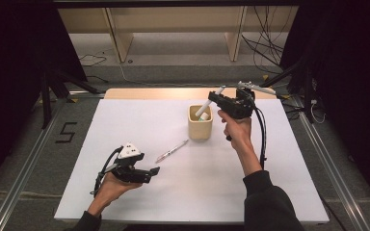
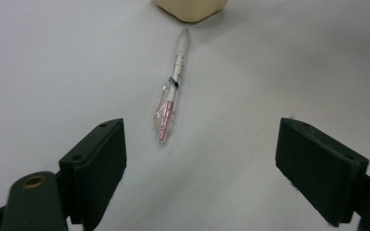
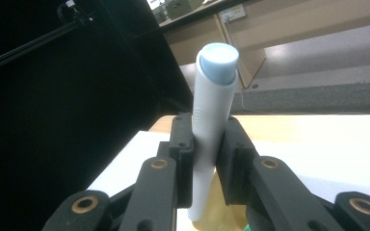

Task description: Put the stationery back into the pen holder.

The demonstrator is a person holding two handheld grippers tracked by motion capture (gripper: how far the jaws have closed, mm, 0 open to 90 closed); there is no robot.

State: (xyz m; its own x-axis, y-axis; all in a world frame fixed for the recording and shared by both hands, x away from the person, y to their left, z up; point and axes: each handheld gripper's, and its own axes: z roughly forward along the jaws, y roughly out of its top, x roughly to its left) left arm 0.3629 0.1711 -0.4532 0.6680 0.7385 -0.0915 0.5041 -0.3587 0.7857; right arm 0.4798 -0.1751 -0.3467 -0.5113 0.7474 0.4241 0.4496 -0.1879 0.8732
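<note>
White cylindrical marker with a pale blue end cap (image 3: 215, 120) is clamped between the black jaws of the right gripper (image 1: 217, 99), the pads pressed on its barrel from both sides. In the high view the marker (image 1: 207, 105) is tilted, its lower end over the mouth of the cream square-sided pen holder cup (image 1: 200, 127), its upper end pointing up and away toward the far table edge. Whether the lower tip is touching anything inside the cup cannot be told. In the right gripper view the cup's yellowish rim (image 3: 221, 211) is seen just below the jaws, with a bit of green at its edge.

The cup is stood near the middle of the white table top (image 1: 125, 120), toward the far side. A slim pen with a white cap and a clear barrel with pink inside (image 1: 171, 151) is laid flat on the table just beside the cup, on its near left, apart from it. In the left gripper view the pen (image 2: 172, 89) is seen ahead of the jaws, its white end pointing at the cup (image 2: 191, 9).

The left gripper (image 1: 150, 172) is held low over the near left part of the table, jaws spread wide with nothing between them, well apart from the pen. A dark sleeve (image 1: 265, 202) is seen on the right forearm.
</note>
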